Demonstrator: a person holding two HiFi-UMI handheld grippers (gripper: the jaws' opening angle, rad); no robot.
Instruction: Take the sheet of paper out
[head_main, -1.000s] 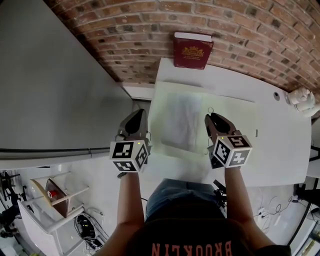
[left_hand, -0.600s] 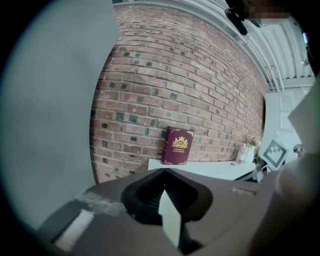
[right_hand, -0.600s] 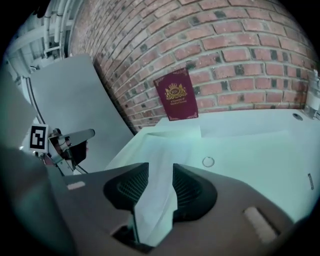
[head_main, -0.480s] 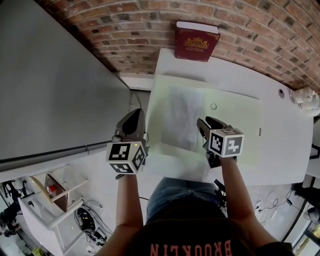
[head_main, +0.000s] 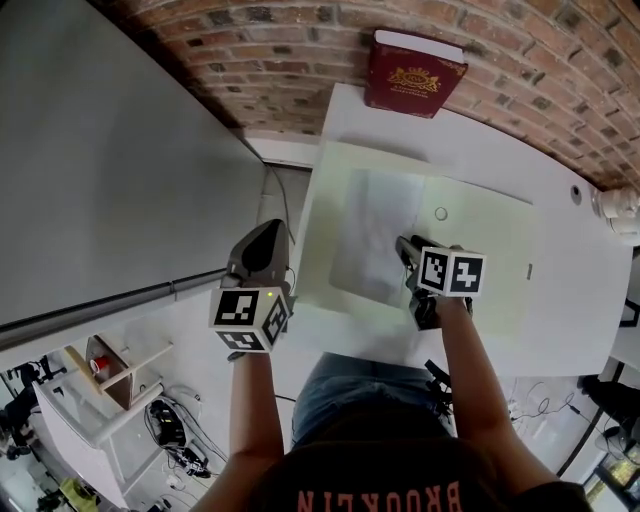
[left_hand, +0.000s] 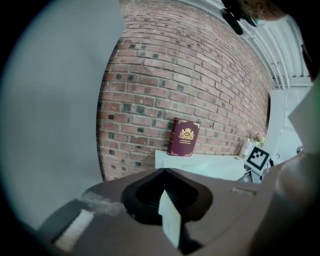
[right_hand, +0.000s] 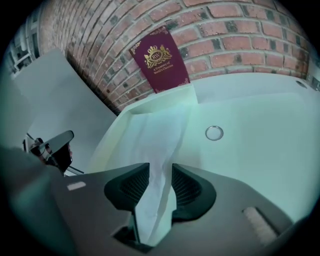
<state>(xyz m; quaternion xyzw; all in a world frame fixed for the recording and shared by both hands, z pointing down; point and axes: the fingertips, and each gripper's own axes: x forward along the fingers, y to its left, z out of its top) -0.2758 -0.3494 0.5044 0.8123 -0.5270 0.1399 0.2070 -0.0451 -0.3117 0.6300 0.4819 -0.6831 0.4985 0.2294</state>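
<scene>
From overhead I count two grippers, one sheet of paper, one pale green folder, one red book and one small metal ring. The sheet of paper (head_main: 375, 230) lies flat on the white table (head_main: 565, 300), on or inside the pale green folder (head_main: 480, 265) – I cannot tell which. It looks hazy white, a tall rectangle in the folder's left half. The red book (head_main: 412, 75) stands at the table's 12 o'clock edge, against the brick wall (head_main: 280, 60). The left gripper (head_main: 270, 232) hangs at 9 o'clock of the sheet, off the table's edge. The right gripper (head_main: 405, 245) sits over the sheet's right border, with the ring (head_main: 441, 214) at its 1 o'clock.

In the left gripper view, the left gripper (left_hand: 164, 172) has its ribbed pads brought together, and the red book (left_hand: 183, 137) stands at 12 o'clock beyond them.

In the right gripper view, the right gripper (right_hand: 161, 170) has its jaws wide and closing – the pads are clear of everything. The sheet of paper (right_hand: 162, 135) shows through the gap, lying below, faintly creased along its length and running toward 12 o'clock. The ring (right_hand: 214, 133) lies at 1 o'clock on the folder (right_hand: 260, 145), and the book (right_hand: 160, 60) stands beyond.
</scene>
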